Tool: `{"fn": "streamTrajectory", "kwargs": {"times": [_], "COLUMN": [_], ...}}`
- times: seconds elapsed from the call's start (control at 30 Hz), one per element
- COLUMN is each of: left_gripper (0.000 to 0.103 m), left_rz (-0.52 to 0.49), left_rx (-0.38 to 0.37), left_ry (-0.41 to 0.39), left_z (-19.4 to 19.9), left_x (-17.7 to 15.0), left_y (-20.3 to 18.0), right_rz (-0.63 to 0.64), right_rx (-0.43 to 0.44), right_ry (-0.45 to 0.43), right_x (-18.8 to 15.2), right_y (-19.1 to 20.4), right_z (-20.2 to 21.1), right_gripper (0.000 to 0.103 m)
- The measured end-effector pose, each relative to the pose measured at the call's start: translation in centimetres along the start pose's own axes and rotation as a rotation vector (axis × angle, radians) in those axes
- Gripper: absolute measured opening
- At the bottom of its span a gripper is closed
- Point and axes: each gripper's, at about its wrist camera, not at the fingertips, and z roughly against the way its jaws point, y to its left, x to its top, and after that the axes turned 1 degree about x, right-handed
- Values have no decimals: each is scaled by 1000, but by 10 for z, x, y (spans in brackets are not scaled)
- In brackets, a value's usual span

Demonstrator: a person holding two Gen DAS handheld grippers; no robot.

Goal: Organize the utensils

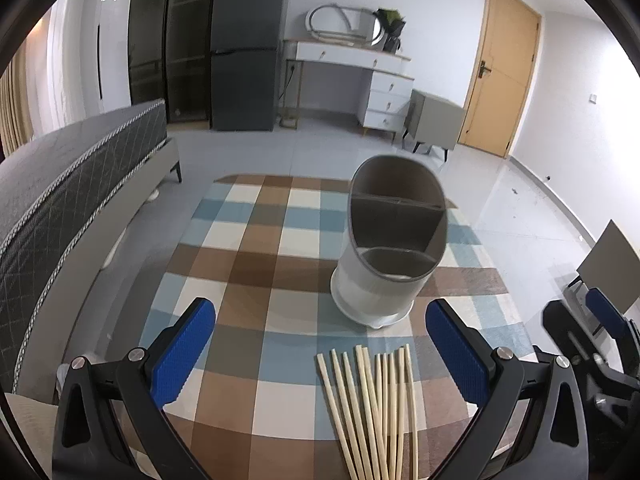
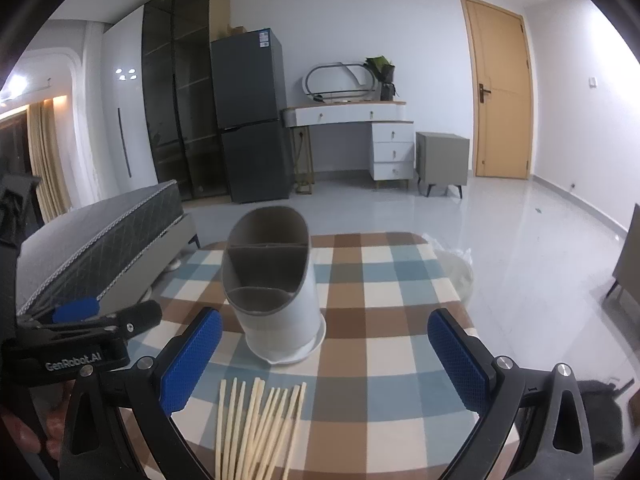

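the left claw (image 1: pixel 320 352) stands with its two blue pads wide apart and nothing between them, held above the near part of the table (image 1: pixel 256 240). the right claw (image 2: pixel 324 356) is spread just as wide and also empty, level with the left one and just beside it; its dark frame shows at the right edge of the left view. a hand (image 2: pixel 36 436) is partly seen at the lower left of the right view, behind the other claw's body.

between and below the pads lies a fan of chopsticks (image 1: pixel 372 408), about ten, flat on the checked cloth, their far tips pointing toward the holder. the near ends run out of view.

one white holder (image 1: pixel 384 256) with three open, empty compartments stands upright just beyond the chopstick tips, near the table's middle. bare cloth lies open to its left and right, out to the rounded far edge. a bed (image 1: pixel 72 184) runs close along the left side of the table; open floor lies on the right.
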Motion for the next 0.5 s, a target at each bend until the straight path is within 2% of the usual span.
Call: {"fn": "streamTrajectory", "kwargs": {"times": [0.13, 0.33, 0.4, 0.5], "left_gripper": [102, 102, 102, 98], "left_rz": [40, 106, 108, 68], "left_rx": [15, 63, 79, 97], "left_ry": [78, 307, 391, 474], "left_z": [-22, -81, -101, -119], "left_x": [0, -14, -22, -33], "left_y": [14, 40, 41, 31], "right_rz": [1, -37, -47, -59], "right_rx": [-9, 2, 0, 5], "right_ry": [14, 63, 85, 121], "right_x": [1, 3, 3, 1], "right_y": [-2, -9, -13, -16], "right_z": [-7, -27, -36, -47], "right_gripper": [103, 103, 103, 103]}}
